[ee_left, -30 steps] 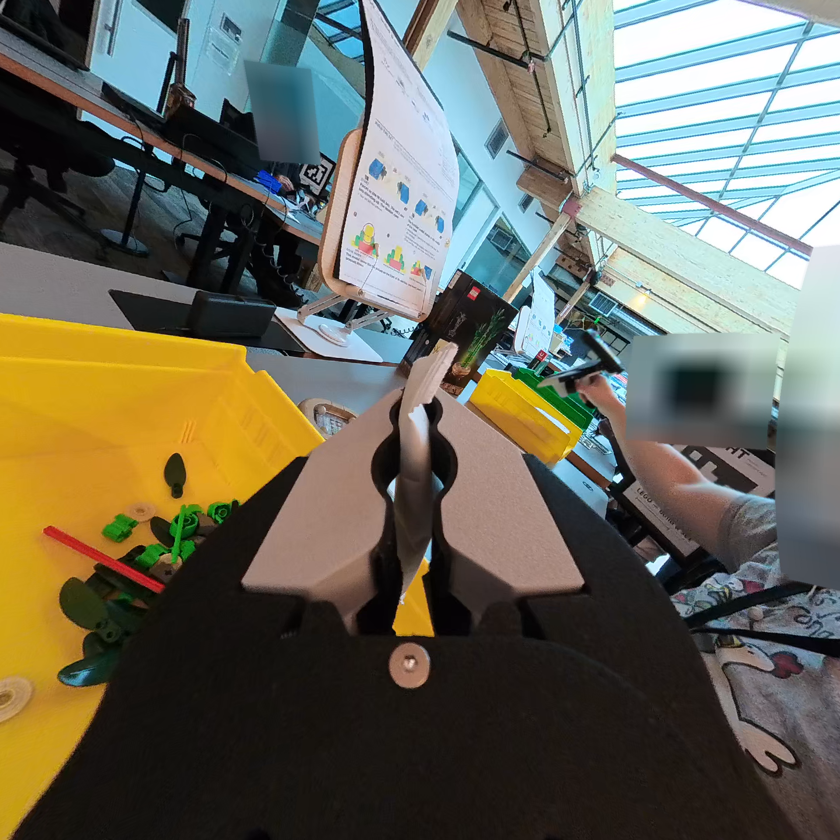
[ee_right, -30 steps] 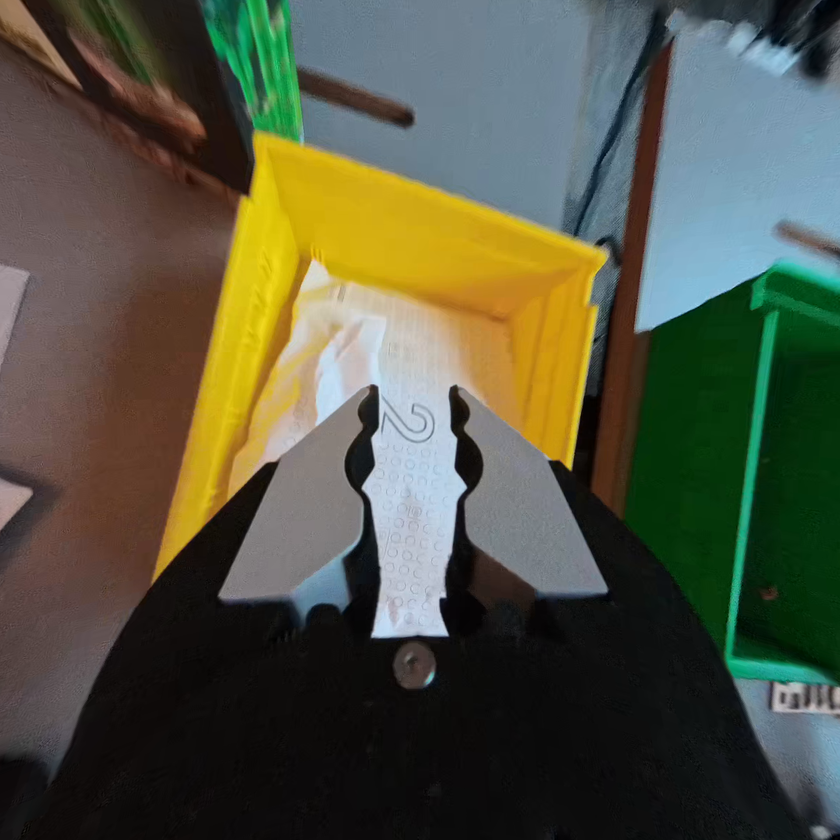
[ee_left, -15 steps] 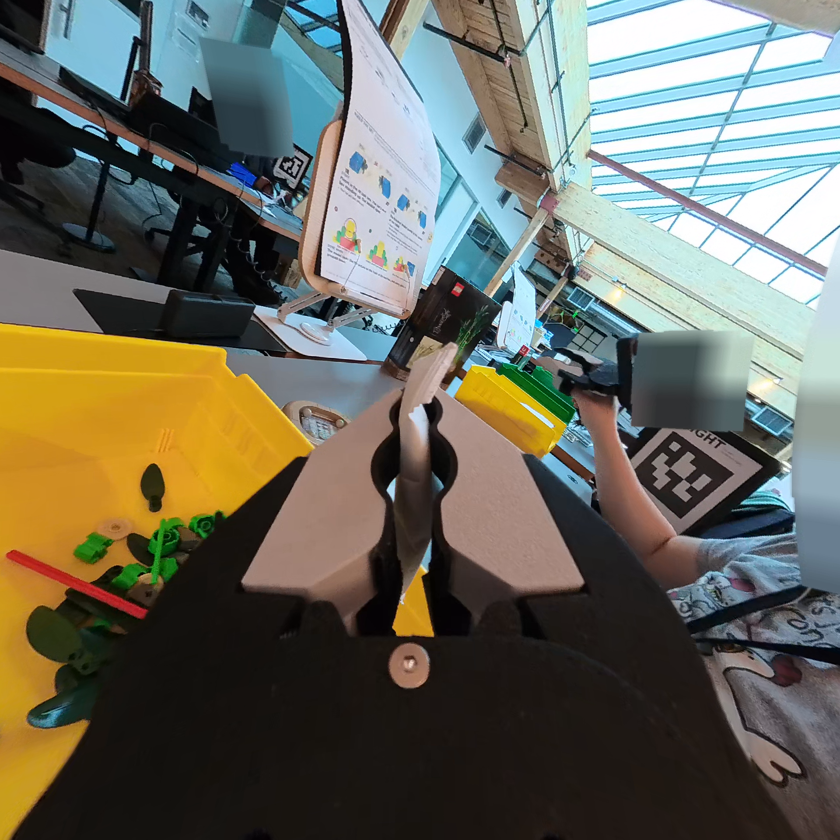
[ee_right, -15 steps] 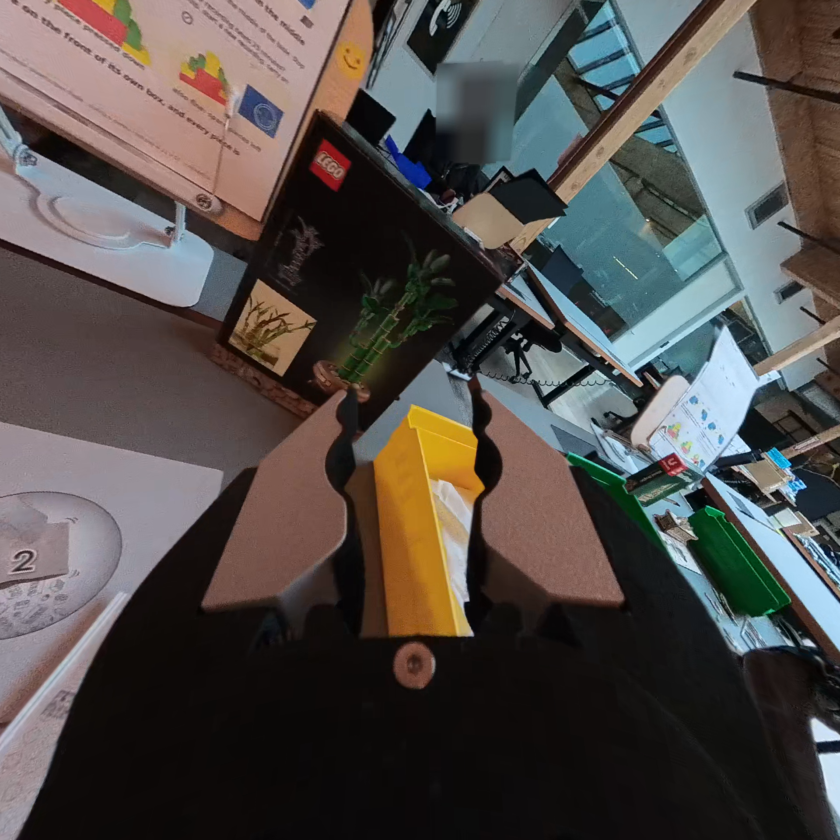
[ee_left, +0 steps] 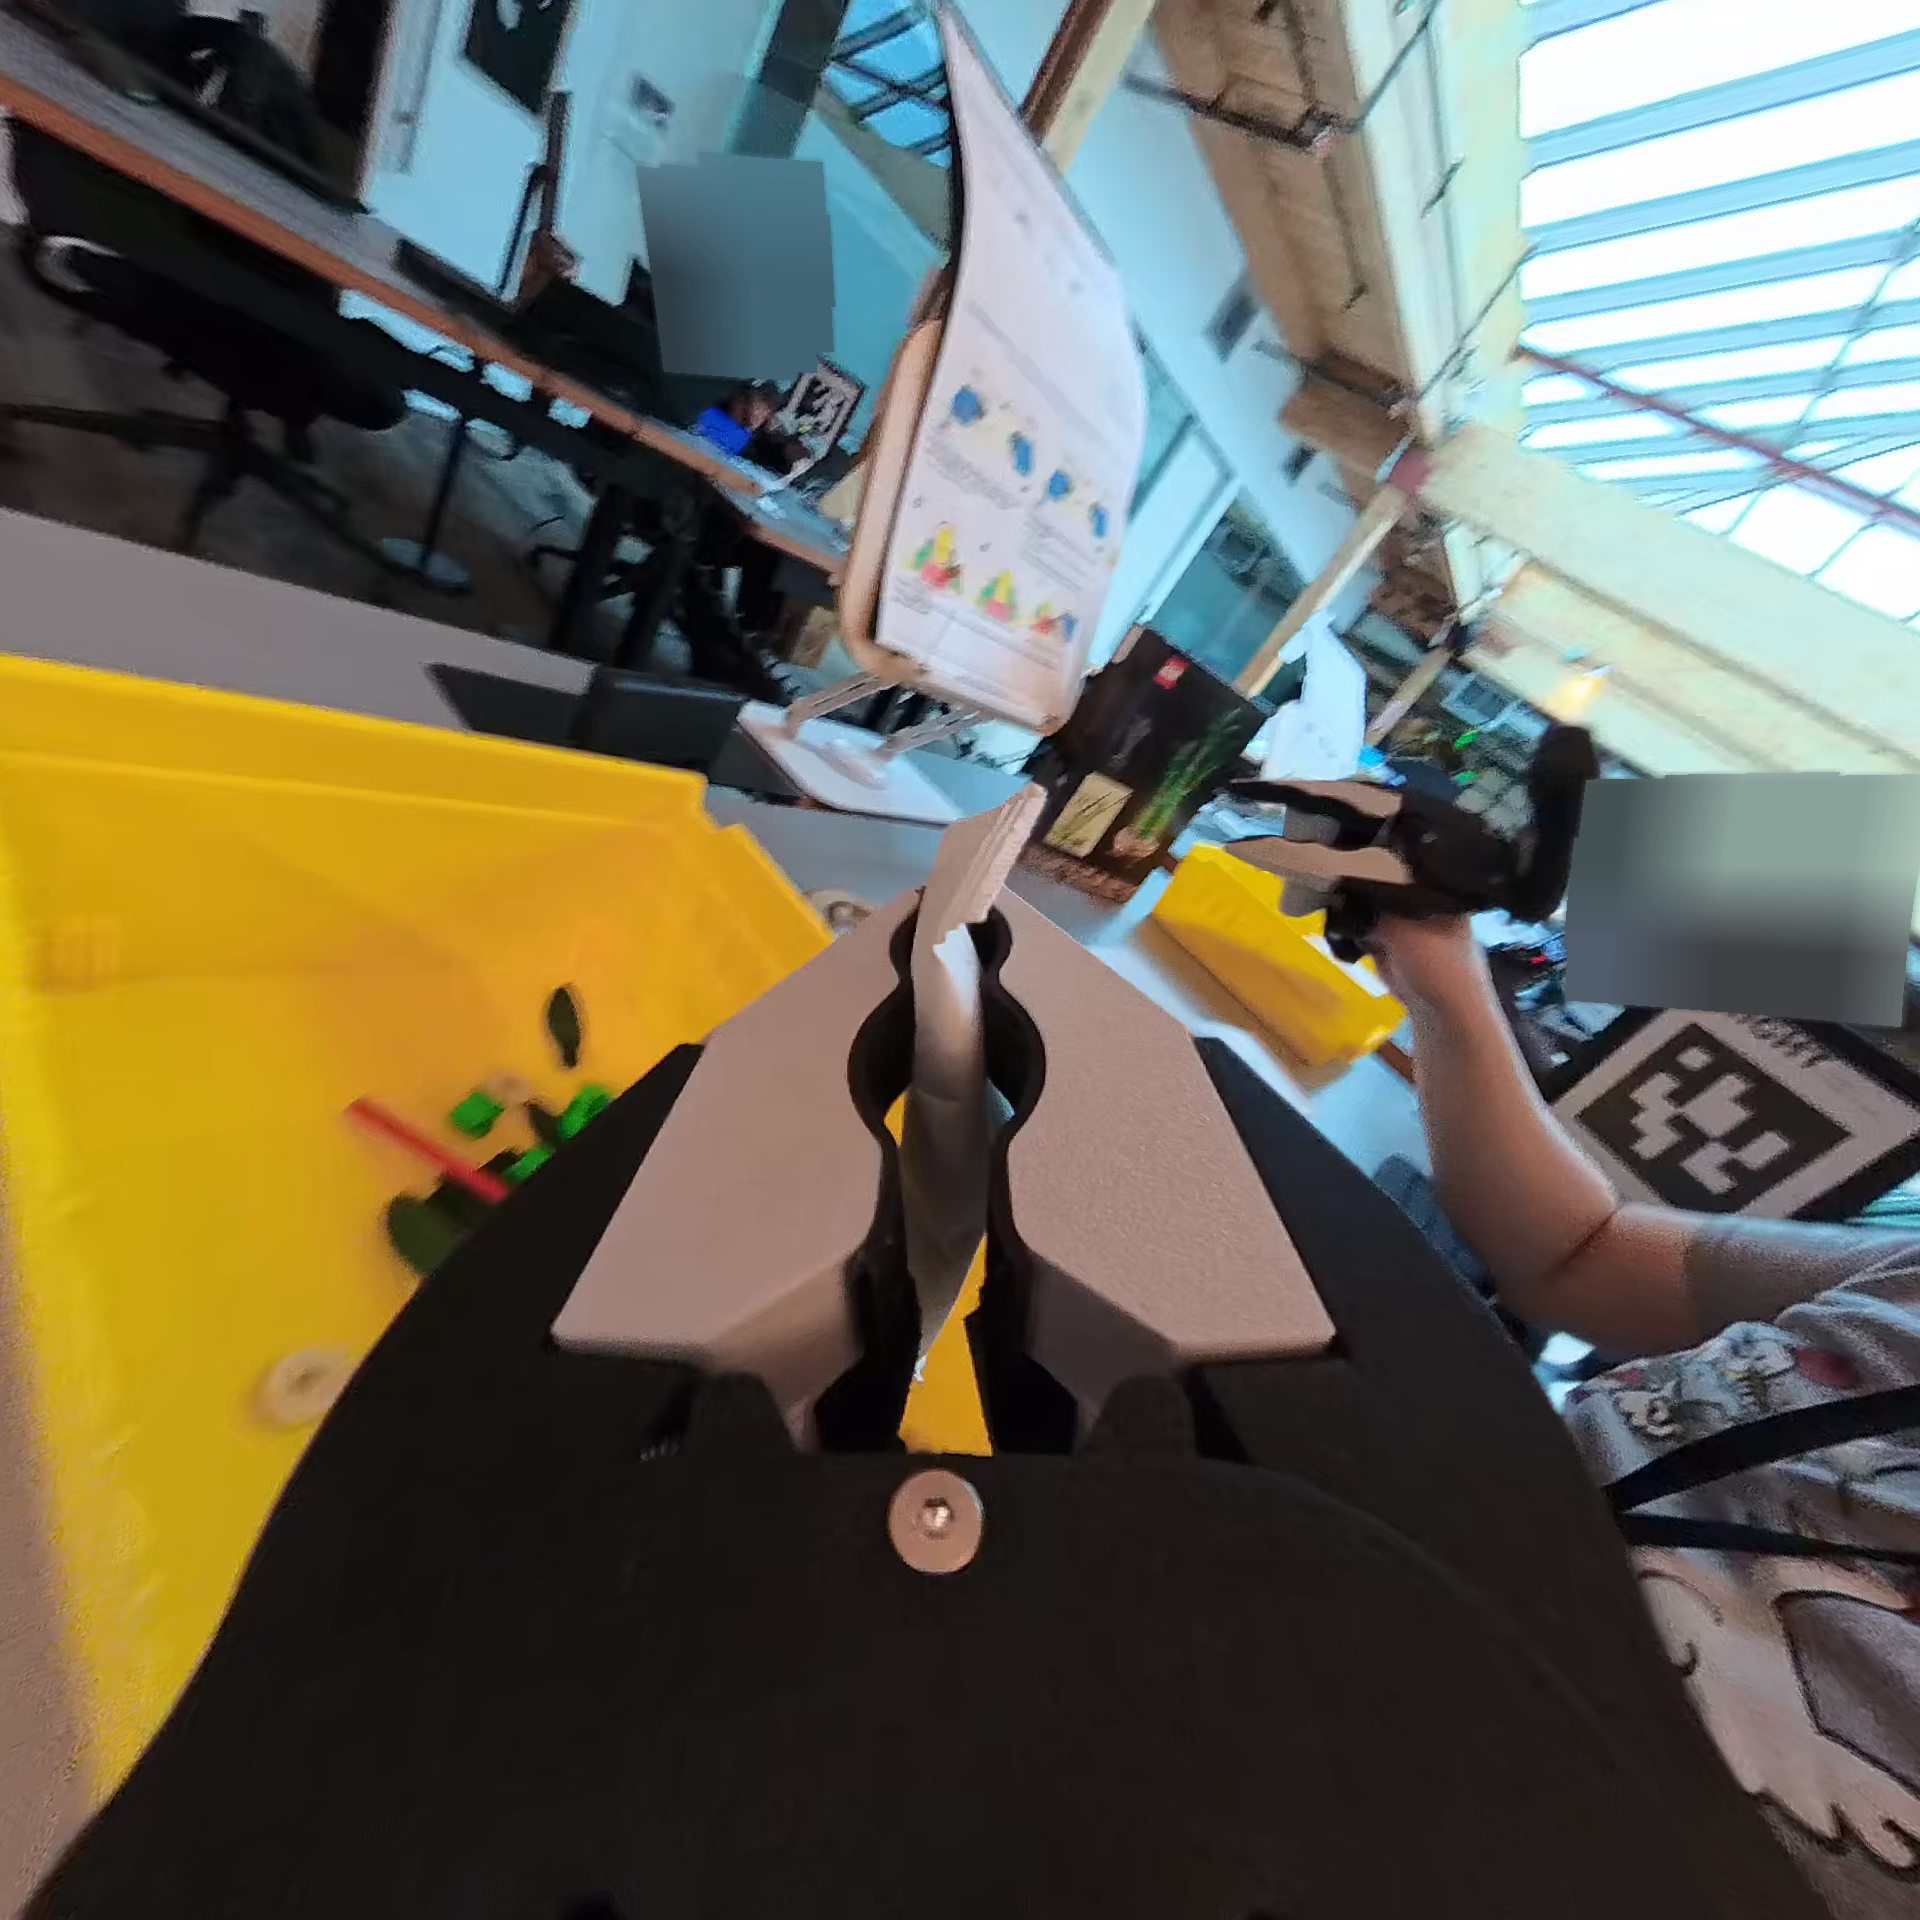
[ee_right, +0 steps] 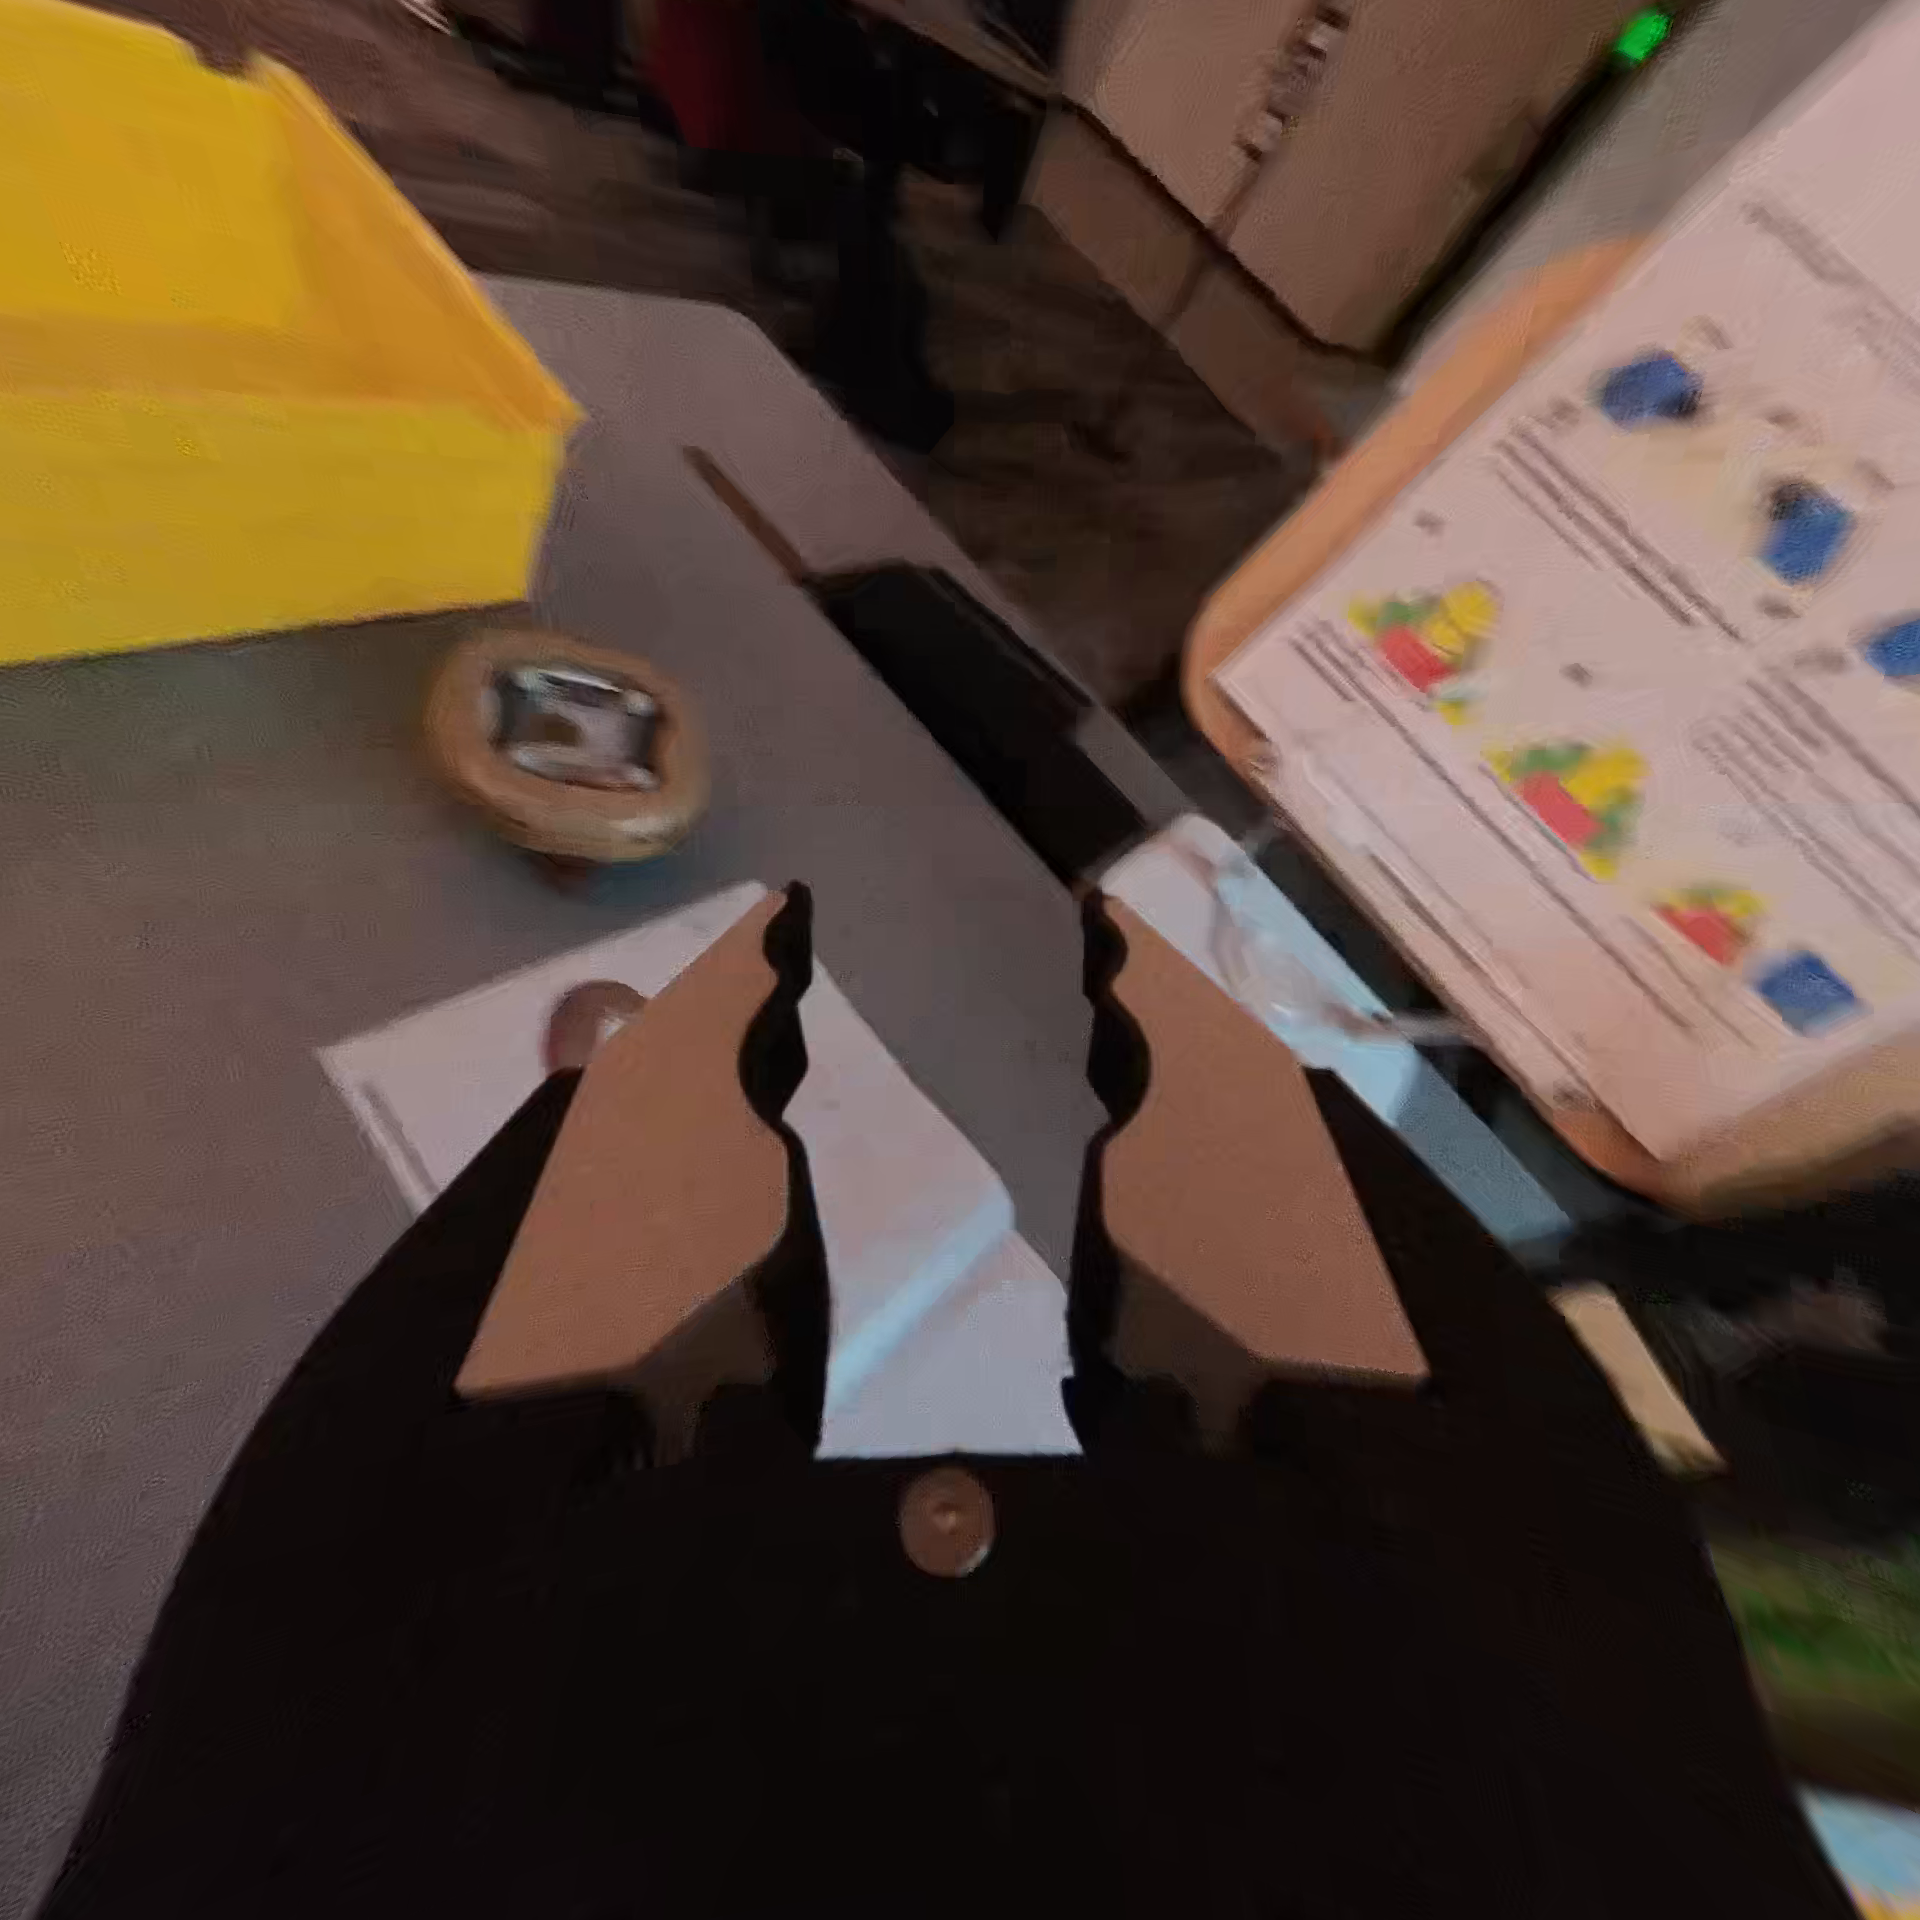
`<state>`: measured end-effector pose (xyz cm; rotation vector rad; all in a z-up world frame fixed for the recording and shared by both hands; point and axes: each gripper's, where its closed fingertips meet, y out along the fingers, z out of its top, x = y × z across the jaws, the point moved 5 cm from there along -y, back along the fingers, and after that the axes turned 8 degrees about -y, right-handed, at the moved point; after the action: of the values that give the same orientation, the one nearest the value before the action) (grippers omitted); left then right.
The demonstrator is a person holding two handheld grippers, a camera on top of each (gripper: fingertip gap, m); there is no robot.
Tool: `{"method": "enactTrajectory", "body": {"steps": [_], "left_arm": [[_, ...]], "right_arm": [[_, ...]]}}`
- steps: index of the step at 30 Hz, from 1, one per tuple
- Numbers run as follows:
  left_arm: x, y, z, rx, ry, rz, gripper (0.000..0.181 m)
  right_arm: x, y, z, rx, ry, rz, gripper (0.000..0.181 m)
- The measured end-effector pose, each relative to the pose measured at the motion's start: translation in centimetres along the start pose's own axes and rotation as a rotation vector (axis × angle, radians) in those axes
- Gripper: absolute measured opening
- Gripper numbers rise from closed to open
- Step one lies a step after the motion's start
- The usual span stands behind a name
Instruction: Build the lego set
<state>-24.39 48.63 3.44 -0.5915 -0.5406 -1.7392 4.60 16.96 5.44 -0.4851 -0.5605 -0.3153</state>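
Observation:
My left gripper (ee_left: pixel 951 920) is shut on a torn white paper bag (ee_left: pixel 945 1091) that sticks up between its fingers, above the right edge of a large yellow bin (ee_left: pixel 312 831). Green leaf pieces (ee_left: pixel 520 1132) and a red rod (ee_left: pixel 421 1148) lie in that bin. My right gripper (ee_right: pixel 940 904) is open and empty above the grey table, over a white instruction sheet (ee_right: pixel 914 1195). It also shows in the left wrist view (ee_left: pixel 1262 831), held up by a hand above a smaller yellow bin (ee_left: pixel 1257 966).
A board with printed building steps (ee_right: pixel 1621 665) stands on a white stand at the right. A round tan object (ee_right: pixel 566 748) lies on the table beside the big yellow bin (ee_right: pixel 208 416). The black set box (ee_left: pixel 1143 769) stands behind. A person's arm (ee_left: pixel 1507 1174) reaches in from the right. About 40 cm separates my left fingertips from my right. To the red rod (ee_left: pixel 421 1148): left tips about 20 cm, right tips about 40 cm.
My right gripper has swung away from the small yellow bin and the box, toward the table by the instruction board. My left gripper still holds the bag and has shifted only slightly.

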Motion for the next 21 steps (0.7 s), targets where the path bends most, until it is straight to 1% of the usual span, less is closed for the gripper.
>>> {"method": "enactTrajectory", "body": {"steps": [3,4,6,8,10,11,13,14,15,18,21], "left_arm": [[-0.6,-0.9,-0.1,-0.030,0.023,0.060,0.003],[-0.7,-1.1,-0.1,-0.043,0.029,0.073,0.003],[-1.2,-1.3,0.0,-0.078,0.039,0.098,0.003],[-1.7,-1.1,-0.1,-0.120,0.039,0.114,0.003],[-2.4,-0.8,-0.4,-0.172,0.035,0.137,0.003],[-2.8,-0.6,-0.6,-0.201,0.044,0.149,0.003],[-3.4,-0.3,-1.0,-0.258,0.062,0.181,0.003],[-3.7,-0.2,-1.2,-0.284,0.072,0.196,0.002],[-3.9,-0.1,-1.3,-0.307,0.081,0.209,0.002],[-4.4,0.2,-1.4,-0.354,0.102,0.228,0.002],[-5.3,0.2,-1.4,-0.393,0.124,0.268,0.003]], "right_arm": [[-7.8,3.2,7.0,0.205,-0.023,0.415,0.052],[-10.0,4.0,9.3,0.262,-0.038,0.527,0.052],[-13.5,5.7,13.6,0.370,-0.093,0.690,0.056],[-16.4,7.6,17.8,0.429,-0.063,0.873,0.053],[-18.2,10.5,21.3,0.438,-0.052,0.952,0.049],[-19.1,11.9,22.5,0.437,-0.084,0.986,0.041],[-20.7,14.3,24.4,0.412,-0.145,1.048,0.037],[-21.4,15.3,25.0,0.386,-0.168,1.063,0.028],[-22.1,16.1,25.4,0.363,-0.193,1.093,0.025],[-23.9,17.7,25.9,0.285,-0.246,1.129,0.017],[-24.8,18.9,25.9,0.215,-0.205,1.152,0.013]]}}
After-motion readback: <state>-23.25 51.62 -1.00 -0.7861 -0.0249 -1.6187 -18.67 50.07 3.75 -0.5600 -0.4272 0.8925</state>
